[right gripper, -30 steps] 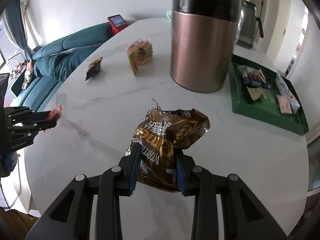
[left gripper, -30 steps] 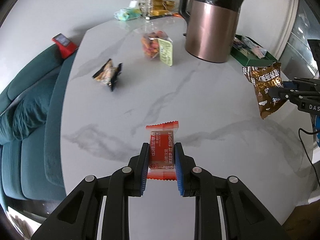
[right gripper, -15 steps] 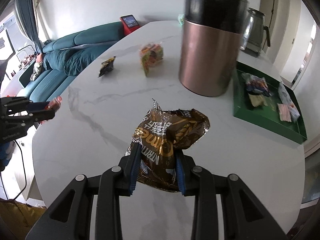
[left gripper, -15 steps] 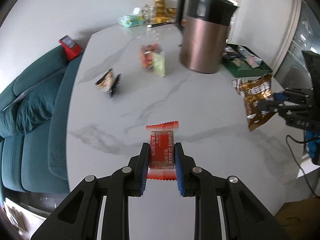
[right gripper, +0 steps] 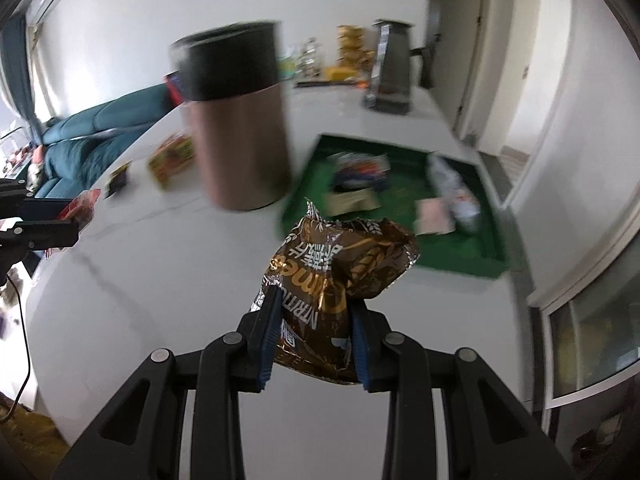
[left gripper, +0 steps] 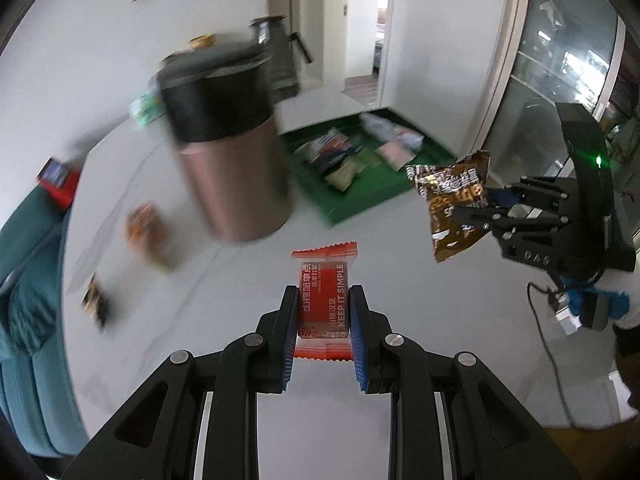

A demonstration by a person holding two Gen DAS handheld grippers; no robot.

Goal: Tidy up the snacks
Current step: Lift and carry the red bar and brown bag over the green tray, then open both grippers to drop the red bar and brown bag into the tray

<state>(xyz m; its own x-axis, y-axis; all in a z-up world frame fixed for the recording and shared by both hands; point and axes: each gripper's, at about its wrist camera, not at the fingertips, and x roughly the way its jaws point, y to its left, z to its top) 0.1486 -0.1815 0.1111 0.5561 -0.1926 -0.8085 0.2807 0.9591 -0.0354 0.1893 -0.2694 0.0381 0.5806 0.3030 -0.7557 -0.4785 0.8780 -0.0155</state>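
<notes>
My left gripper is shut on a red snack packet and holds it above the white marble table. My right gripper is shut on a crumpled brown snack bag, also held in the air; the bag shows in the left wrist view at the right. A green tray holding several snack packets lies ahead of both grippers, behind and right of a copper kettle. A clear bag of orange snacks and a small dark packet lie on the table at the left.
The copper kettle stands mid-table, left of the tray. A teal sofa runs along the table's left side. A dark metal appliance and yellow jars stand at the far end. A doorway opens beyond the tray.
Both grippers have swung right and toward the green tray, still holding their packets. The kettle and tray now look nearer and blurred with motion.
</notes>
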